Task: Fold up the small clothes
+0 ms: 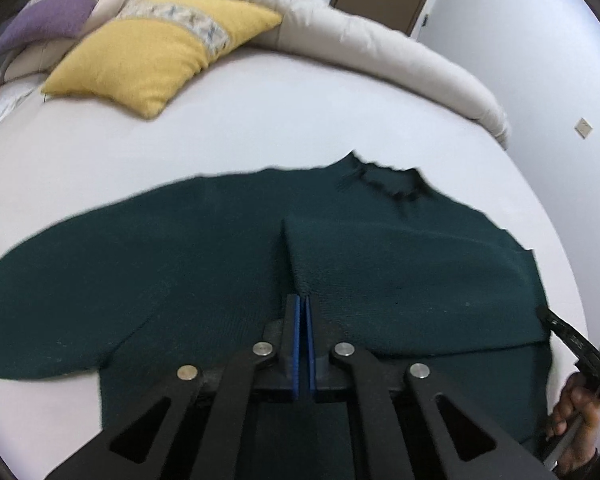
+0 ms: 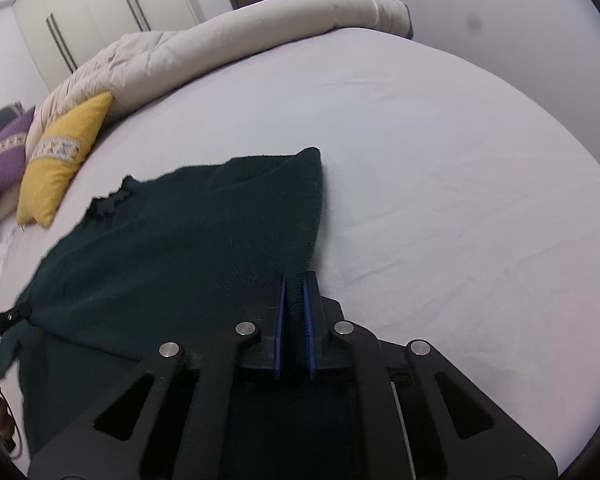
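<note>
A dark green knitted sweater (image 1: 180,260) lies spread on the white bed sheet (image 1: 260,120), collar (image 1: 392,182) at the far side. One part is folded over the body, and the fold's edge runs straight into my left gripper (image 1: 303,300), whose blue pads are shut on the cloth. In the right wrist view the sweater (image 2: 180,240) fills the left half, and my right gripper (image 2: 295,280) is shut on its right edge with dark knit showing between the pads. Each gripper's tip shows in the other view: the right gripper (image 1: 542,312) and the left gripper (image 2: 26,312), both at the sweater's edge.
A yellow pillow (image 1: 148,52) and a purple pillow (image 1: 56,12) lie at the far left of the bed. A rolled beige duvet (image 1: 380,52) runs along the far side. A person's hand (image 1: 580,412) holds the right gripper. Wardrobe doors (image 2: 80,20) stand behind.
</note>
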Demonstrator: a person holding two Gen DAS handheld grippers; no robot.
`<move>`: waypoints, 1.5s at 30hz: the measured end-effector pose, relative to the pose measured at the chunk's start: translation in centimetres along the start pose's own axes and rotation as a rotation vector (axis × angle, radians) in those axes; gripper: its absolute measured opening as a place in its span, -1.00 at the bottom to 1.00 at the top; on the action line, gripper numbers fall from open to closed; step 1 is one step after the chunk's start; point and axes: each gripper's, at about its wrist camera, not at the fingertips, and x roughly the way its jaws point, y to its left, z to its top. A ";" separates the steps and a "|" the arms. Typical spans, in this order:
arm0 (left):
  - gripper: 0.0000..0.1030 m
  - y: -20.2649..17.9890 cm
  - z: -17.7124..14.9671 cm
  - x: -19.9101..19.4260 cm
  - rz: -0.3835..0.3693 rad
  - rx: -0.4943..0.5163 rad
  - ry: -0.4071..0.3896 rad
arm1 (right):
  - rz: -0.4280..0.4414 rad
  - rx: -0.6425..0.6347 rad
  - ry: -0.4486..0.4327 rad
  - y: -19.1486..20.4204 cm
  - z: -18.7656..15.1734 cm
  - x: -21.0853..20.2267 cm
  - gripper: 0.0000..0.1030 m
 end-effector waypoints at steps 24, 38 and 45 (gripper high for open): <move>0.23 3.1 -0.9 0.2 -0.104 -0.146 -0.059 | 0.071 0.159 -0.041 -2.4 -0.3 -2.7 -0.13; -0.78 -0.4 -2.6 3.3 -0.016 -0.008 0.044 | -0.012 0.095 0.023 -1.4 -2.2 -1.0 -0.63; -0.75 0.5 -2.3 2.9 -0.013 -0.019 0.040 | -0.012 0.108 0.027 -2.1 -2.3 -1.1 -0.74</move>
